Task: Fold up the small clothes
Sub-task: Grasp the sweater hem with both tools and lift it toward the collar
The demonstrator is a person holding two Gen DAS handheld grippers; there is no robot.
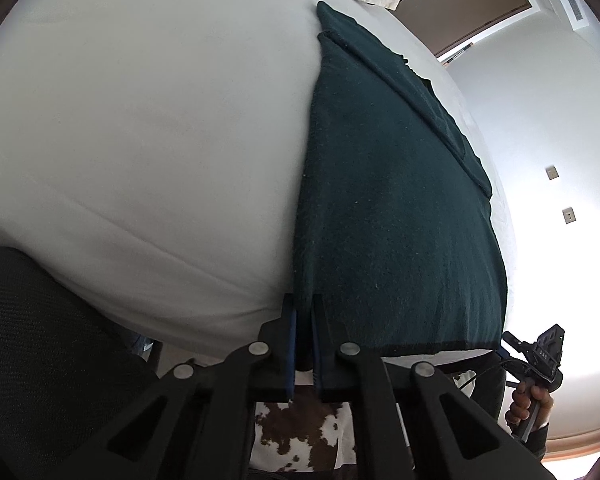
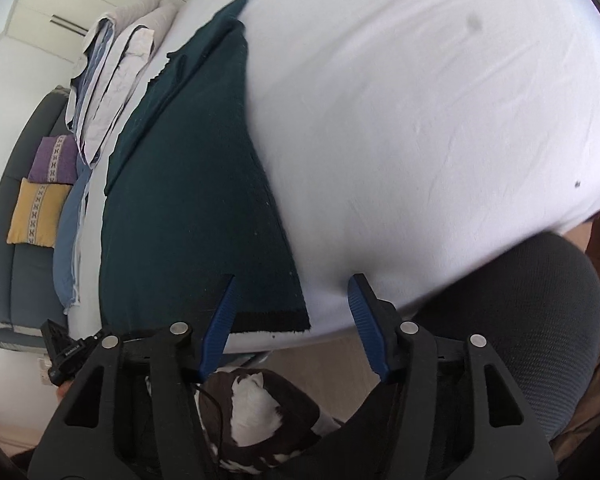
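The right gripper (image 2: 292,320) hangs over the near edge of a white-sheeted bed (image 2: 420,120), its blue-padded jaws apart and astride the near right corner of a dark green cloth (image 2: 188,200) without pressing it. That cloth lies flat, stretching away towards folded pale bedding (image 2: 112,80) (stacked at the far left). A grey sofa (image 2: 16,240) carries purple and yellow cushions.
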